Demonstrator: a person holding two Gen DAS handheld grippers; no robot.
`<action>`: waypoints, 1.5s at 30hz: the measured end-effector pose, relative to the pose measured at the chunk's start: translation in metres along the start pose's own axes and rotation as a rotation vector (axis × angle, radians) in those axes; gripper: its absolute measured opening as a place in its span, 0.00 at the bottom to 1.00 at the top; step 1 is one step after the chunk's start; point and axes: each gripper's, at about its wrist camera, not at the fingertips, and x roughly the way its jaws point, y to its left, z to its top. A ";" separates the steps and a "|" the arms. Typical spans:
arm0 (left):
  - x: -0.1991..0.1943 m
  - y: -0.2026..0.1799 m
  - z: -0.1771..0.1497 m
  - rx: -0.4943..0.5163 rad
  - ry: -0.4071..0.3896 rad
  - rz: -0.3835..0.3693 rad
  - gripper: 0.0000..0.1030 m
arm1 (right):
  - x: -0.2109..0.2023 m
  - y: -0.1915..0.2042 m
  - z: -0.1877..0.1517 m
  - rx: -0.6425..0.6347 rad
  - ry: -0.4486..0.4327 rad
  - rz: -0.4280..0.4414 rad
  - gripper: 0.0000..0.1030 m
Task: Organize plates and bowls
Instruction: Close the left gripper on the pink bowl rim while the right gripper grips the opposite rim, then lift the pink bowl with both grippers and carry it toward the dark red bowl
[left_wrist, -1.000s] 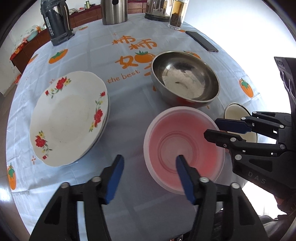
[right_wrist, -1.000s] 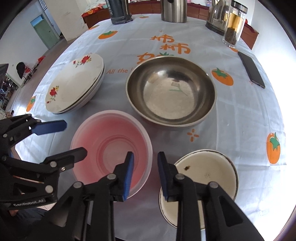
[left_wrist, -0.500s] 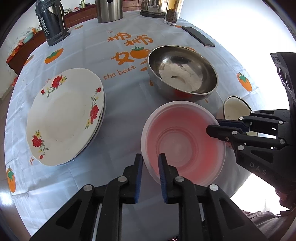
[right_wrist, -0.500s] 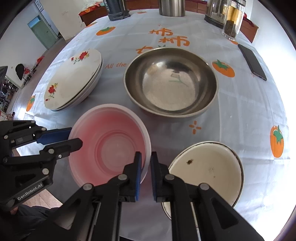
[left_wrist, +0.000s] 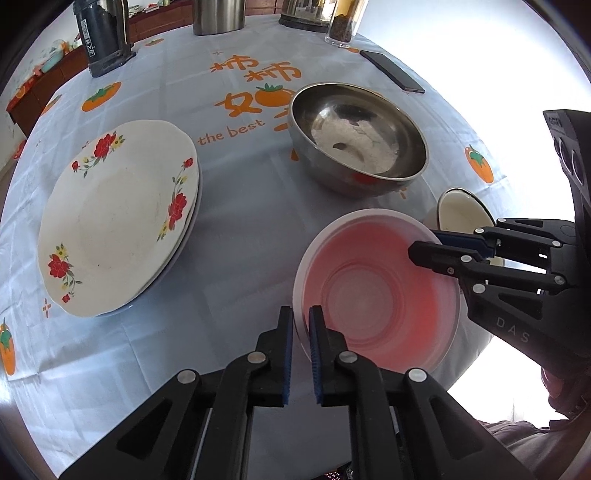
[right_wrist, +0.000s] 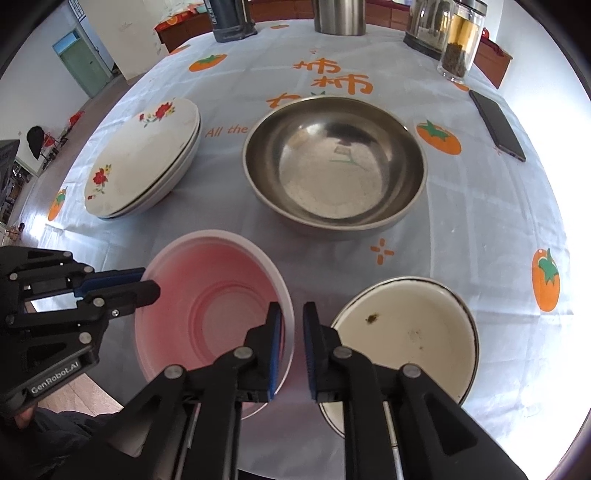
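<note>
A translucent pink plastic bowl (left_wrist: 380, 291) (right_wrist: 210, 306) is held between both grippers and looks tilted up off the cloth. My left gripper (left_wrist: 301, 325) is shut on its left rim. My right gripper (right_wrist: 291, 321) is shut on its right rim. A large steel bowl (left_wrist: 356, 136) (right_wrist: 334, 166) stands behind it. A white enamel bowl (right_wrist: 406, 332) (left_wrist: 463, 218) sits to the right. A stack of flowered white plates (left_wrist: 114, 218) (right_wrist: 144, 155) lies at the left.
The round table (right_wrist: 498, 229) has a white cloth with orange prints. At the far edge stand a dark kettle (left_wrist: 101, 35), a steel pot (left_wrist: 218, 14) and a glass jar (right_wrist: 460, 44). A black phone (right_wrist: 496, 123) lies at the right.
Both grippers closed on the pink bowl's opposite rims, the left from wide open. The bowl has since come up and shifted a little to the right.
</note>
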 end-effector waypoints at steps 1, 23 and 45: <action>0.000 0.000 0.000 0.000 0.001 0.000 0.10 | -0.001 0.000 0.000 0.001 -0.002 0.000 0.12; -0.018 0.002 0.003 -0.009 -0.036 -0.019 0.08 | -0.022 -0.001 0.001 0.007 -0.026 0.056 0.05; -0.058 -0.017 0.074 0.045 -0.146 0.013 0.08 | -0.076 -0.034 0.054 0.034 -0.167 0.054 0.05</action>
